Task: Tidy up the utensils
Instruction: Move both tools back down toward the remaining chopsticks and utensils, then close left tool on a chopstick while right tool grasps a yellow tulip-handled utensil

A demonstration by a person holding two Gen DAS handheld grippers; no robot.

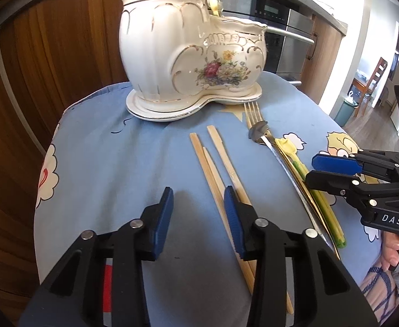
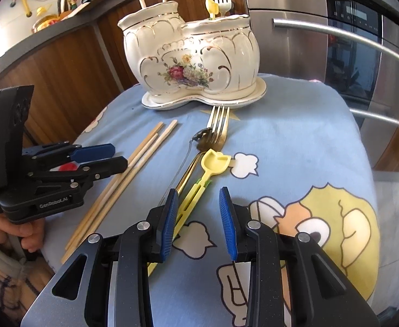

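The two-pot ceramic holder already keeps two chopsticks, a fork and a yellow spoon, while three bamboo chopsticks, a gold fork, a metal spoon and a yellow spoon lie on the blue cloth beneath the empty, parted left gripper and right gripper
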